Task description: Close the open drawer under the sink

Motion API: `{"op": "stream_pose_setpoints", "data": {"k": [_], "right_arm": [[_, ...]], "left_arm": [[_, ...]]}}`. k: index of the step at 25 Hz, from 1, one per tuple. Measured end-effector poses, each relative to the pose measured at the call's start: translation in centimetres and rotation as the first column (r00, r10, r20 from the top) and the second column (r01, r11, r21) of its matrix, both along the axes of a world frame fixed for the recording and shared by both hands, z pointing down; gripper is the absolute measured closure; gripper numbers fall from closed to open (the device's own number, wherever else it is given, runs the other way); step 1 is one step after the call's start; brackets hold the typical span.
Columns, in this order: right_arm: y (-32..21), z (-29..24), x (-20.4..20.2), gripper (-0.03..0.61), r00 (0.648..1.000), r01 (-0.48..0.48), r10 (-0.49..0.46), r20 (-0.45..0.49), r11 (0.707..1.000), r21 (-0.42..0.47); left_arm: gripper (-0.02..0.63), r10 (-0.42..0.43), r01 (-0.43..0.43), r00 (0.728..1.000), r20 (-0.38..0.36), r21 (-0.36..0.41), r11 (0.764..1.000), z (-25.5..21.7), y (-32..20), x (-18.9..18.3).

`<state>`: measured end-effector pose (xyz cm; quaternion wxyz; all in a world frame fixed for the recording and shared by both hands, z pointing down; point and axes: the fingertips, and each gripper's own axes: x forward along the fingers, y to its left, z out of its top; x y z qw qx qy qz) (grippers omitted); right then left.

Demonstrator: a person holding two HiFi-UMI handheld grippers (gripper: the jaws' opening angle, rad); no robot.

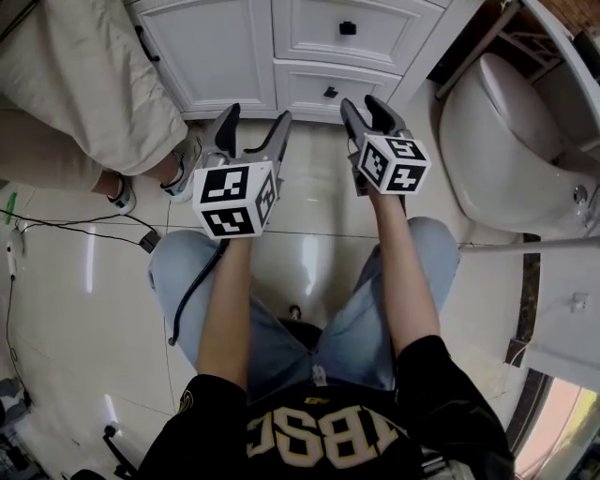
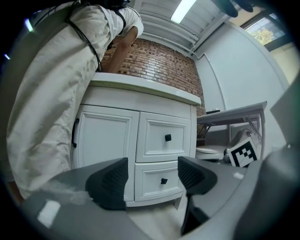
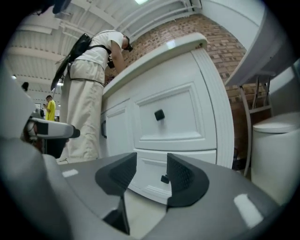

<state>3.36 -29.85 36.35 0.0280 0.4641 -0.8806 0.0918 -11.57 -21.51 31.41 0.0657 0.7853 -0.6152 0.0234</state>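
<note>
The white vanity cabinet (image 1: 220, 52) under the sink has an upper drawer (image 1: 347, 28) and a lower drawer (image 1: 330, 91), each with a small black knob. Both drawer fronts look flush with the cabinet face (image 2: 161, 180). My left gripper (image 1: 255, 122) hovers above the floor in front of the cabinet, jaws wide open and empty (image 2: 152, 176). My right gripper (image 1: 363, 108) is beside it, close to the lower drawer, with a narrow empty gap between its jaws (image 3: 151, 171). The lower drawer's knob (image 3: 164, 179) shows through that gap, a little beyond the fingertips.
A person in beige clothes (image 1: 84, 84) stands at the cabinet's left side, with their shoes (image 1: 183, 169) near my left gripper. A white toilet (image 1: 497, 141) is at the right. Black cables (image 1: 56, 230) lie on the glossy tiled floor at the left.
</note>
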Motion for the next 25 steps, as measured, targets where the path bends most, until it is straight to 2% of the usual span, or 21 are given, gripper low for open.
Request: {"op": "stream_pose_setpoints", "data": {"k": [6,9,16,20,25], "right_arm": [[6.7,-5.1,0.7,0.250,1.000,-0.021,0.019,0.020,0.992,0.127],[9.6,-6.9,1.0,0.218,0.999,-0.037,0.032,0.032,0.984,0.177],[15.6,-11.3,1.3,0.209,0.996,-0.064,0.044,0.082,0.961,0.269],[18.5,-12.9,1.6,0.209,0.997,-0.082,0.075,0.034,0.943,0.322],[20.2,-12.9,1.2,0.209,0.994,-0.108,0.100,0.043,0.950,0.292]], "left_arm": [[0.278,0.027,-0.030,0.998,0.049,0.046,0.998,-2.0,4.3,2.1],[0.278,0.030,-0.033,0.998,0.057,0.053,0.998,-2.4,6.2,2.1],[0.278,0.030,-0.038,0.996,0.079,0.102,0.994,-4.3,10.7,2.3],[0.279,0.029,-0.040,0.995,0.095,0.116,0.992,-4.7,12.8,1.9],[0.279,0.024,-0.037,0.995,0.100,0.123,0.992,-5.2,14.6,0.2]]}}
